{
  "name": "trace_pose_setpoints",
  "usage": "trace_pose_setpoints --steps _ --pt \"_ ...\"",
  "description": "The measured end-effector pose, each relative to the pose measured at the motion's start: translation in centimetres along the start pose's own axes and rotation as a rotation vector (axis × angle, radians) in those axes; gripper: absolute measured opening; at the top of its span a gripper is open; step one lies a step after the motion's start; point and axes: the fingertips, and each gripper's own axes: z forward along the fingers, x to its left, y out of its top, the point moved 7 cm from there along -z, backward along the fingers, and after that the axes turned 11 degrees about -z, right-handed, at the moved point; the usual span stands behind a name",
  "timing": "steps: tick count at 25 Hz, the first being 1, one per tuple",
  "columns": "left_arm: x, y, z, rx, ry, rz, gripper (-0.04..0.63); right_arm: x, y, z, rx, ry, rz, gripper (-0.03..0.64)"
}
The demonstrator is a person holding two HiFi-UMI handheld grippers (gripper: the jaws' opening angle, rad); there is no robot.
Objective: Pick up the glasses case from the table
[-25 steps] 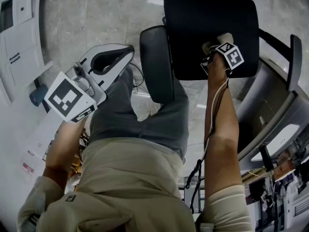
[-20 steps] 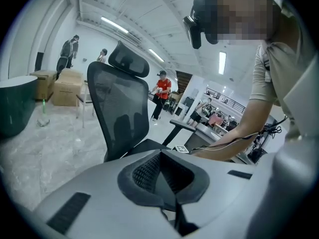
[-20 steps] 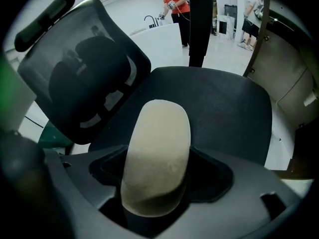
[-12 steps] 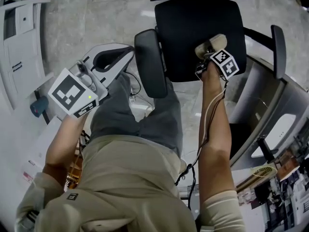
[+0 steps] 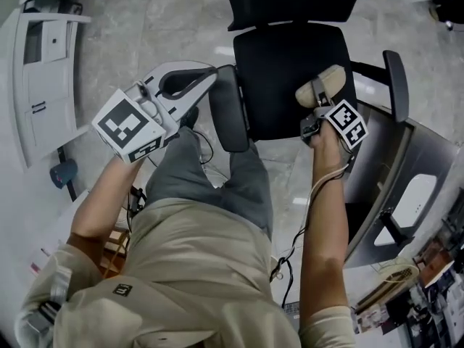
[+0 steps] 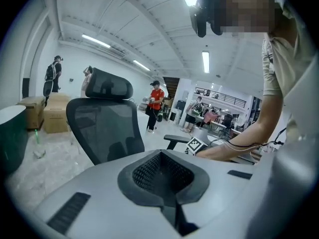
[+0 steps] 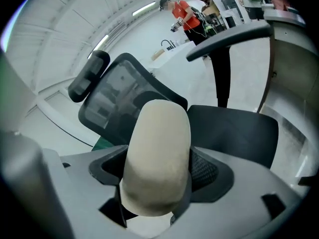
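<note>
Black office chair (image 5: 290, 78) down below, seat up. Left gripper (image 5: 196, 85) by the seat's left edge, next to the armrest (image 5: 228, 111), jaws pressed together with nothing in them. Right gripper (image 5: 319, 104) over the seat's right edge, clamped around the beige glasses case (image 7: 157, 158).

Bright, even light falls from ceiling strip lamps (image 6: 206, 62) above the office chair (image 6: 102, 128); their glare streaks the glossy floor (image 5: 223, 49) beside it. All 3 views bow at the edges with dark corners. The glasses case (image 7: 157, 158), nearest the lens, looks soft.
</note>
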Motion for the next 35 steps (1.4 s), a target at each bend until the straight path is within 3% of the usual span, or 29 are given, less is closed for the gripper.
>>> trace_pose_setpoints --steps 13,26,30,35 --pt "-3.1 6.0 -1.1 -0.051 -0.010 0.122 0.014 7.0 6.7 -9.0 -0.129 0.162 -0.061 0.360" --pt "-7.3 10.2 -3.5 -0.136 -0.042 0.150 0.015 12.9 11.5 -21.3 -0.331 0.258 -0.095 0.360" --pt "-9.0 11.3 -4.4 -0.164 -0.062 0.149 0.015 16.4 13.6 -24.8 -0.436 0.432 -0.209 0.360" --pt "-10.5 12.4 -4.8 -0.186 -0.085 0.152 0.014 18.0 15.0 -29.2 -0.505 0.423 -0.256 0.360"
